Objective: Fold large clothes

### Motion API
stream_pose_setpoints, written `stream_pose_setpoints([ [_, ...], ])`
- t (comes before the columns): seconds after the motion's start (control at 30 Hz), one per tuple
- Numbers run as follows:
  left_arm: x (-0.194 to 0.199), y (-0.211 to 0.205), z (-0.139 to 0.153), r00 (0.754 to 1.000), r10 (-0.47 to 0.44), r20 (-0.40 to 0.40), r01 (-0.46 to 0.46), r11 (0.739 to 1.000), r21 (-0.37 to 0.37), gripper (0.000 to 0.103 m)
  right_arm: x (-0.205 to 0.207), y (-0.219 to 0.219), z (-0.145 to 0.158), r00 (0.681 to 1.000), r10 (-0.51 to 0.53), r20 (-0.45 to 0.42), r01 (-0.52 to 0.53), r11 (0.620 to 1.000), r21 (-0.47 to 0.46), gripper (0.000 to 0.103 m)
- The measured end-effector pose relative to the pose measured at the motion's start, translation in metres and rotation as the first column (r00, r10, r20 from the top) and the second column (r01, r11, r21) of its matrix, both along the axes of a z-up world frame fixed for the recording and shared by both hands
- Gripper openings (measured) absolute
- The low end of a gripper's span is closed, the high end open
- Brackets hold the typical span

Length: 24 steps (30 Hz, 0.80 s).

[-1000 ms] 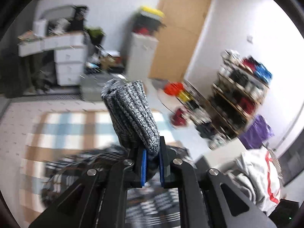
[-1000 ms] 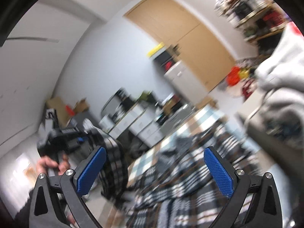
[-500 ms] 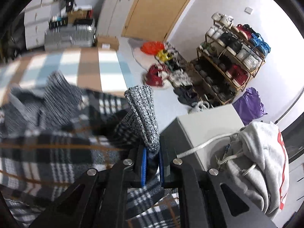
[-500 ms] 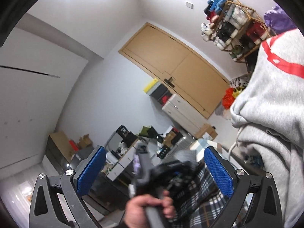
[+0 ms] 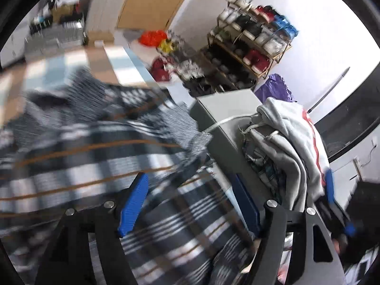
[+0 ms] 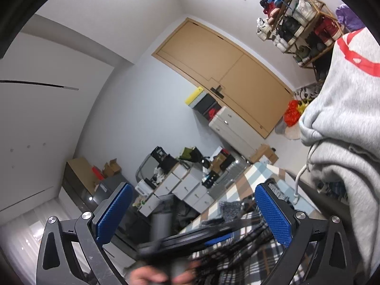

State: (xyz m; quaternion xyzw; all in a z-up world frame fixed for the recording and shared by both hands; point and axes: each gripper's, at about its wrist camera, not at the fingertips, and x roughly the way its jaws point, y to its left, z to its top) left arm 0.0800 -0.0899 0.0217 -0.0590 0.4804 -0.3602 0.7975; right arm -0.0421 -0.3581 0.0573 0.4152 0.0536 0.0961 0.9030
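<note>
A large black, white and brown plaid garment (image 5: 99,156) with a grey knit cuff (image 5: 192,137) lies spread below my left gripper (image 5: 190,201), which is open and empty above it. The image is motion-blurred. In the right wrist view the same plaid garment (image 6: 251,256) lies low in frame. My right gripper (image 6: 192,213) is open and empty, pointing up toward the room. The left gripper (image 6: 187,239) crosses in front of it, blurred.
A grey box (image 5: 228,109) holds a pile with a grey hoodie with red marks (image 5: 292,137), also close at the right (image 6: 351,109). A shoe rack (image 5: 251,38), a wooden door (image 6: 228,71), white drawers (image 6: 180,185) and a checked rug (image 5: 71,64) surround.
My left gripper has opened and let go of the grey knit cuff, which dropped onto the plaid garment. The right gripper stayed open and tilted slightly.
</note>
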Motion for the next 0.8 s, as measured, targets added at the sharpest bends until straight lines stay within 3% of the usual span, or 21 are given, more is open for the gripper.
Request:
stream_pose_setpoints([
  [0.07, -0.005, 0.042, 0.014, 0.996, 0.051, 0.073, -0.053, 0.998, 0.025, 0.069, 0.002, 0.004, 0.0, 1.0, 0.012, -0.01, -0.012, 1.0, -0.009, 0.103],
  [0.13, 0.0, 0.083, 0.01, 0.989, 0.133, 0.064, -0.136, 0.99, 0.046, 0.07, 0.006, 0.009, 0.0, 0.999, 0.024, -0.021, -0.025, 0.999, -0.026, 0.103],
  [0.2, 0.01, 0.12, -0.008, 0.977, 0.213, 0.013, -0.214, 0.976, 0.044, 0.07, 0.011, 0.016, -0.001, 0.998, 0.048, -0.035, -0.05, 0.998, -0.046, 0.103],
  [0.27, 0.012, 0.163, -0.035, 0.944, 0.322, -0.076, -0.322, 0.947, 0.01, 0.07, 0.018, 0.025, -0.003, 0.995, 0.071, -0.065, -0.076, 0.994, -0.073, 0.103],
  [0.33, 0.008, 0.188, -0.06, 0.921, 0.357, -0.158, -0.364, 0.931, -0.018, 0.07, 0.026, 0.035, -0.005, 0.99, 0.093, -0.104, -0.104, 0.989, -0.102, 0.103],
  [0.4, 0.002, 0.188, -0.077, 0.922, 0.343, -0.18, -0.354, 0.935, -0.029, 0.07, 0.033, 0.044, -0.009, 0.985, 0.105, -0.14, -0.124, 0.984, -0.129, 0.103],
  [0.53, -0.014, 0.173, -0.081, 0.942, 0.325, -0.085, -0.325, 0.945, 0.016, 0.069, 0.046, 0.063, -0.018, 0.969, 0.113, -0.218, -0.158, 0.967, -0.199, 0.103],
  [0.67, -0.017, 0.168, -0.071, 0.939, 0.332, -0.092, -0.331, 0.943, 0.028, 0.07, 0.077, 0.086, -0.034, 0.916, 0.091, -0.391, -0.224, 0.924, -0.311, 0.103],
  [0.77, -0.011, 0.175, -0.062, 0.938, 0.342, -0.061, -0.345, 0.936, -0.064, 0.07, 0.116, 0.101, -0.046, 0.819, 0.076, -0.569, -0.306, 0.896, -0.322, 0.103],
  [0.8, -0.012, 0.182, -0.057, 0.937, 0.344, -0.067, -0.349, 0.932, -0.097, 0.07, 0.126, 0.106, -0.047, 0.803, 0.094, -0.589, -0.338, 0.886, -0.319, 0.103],
])
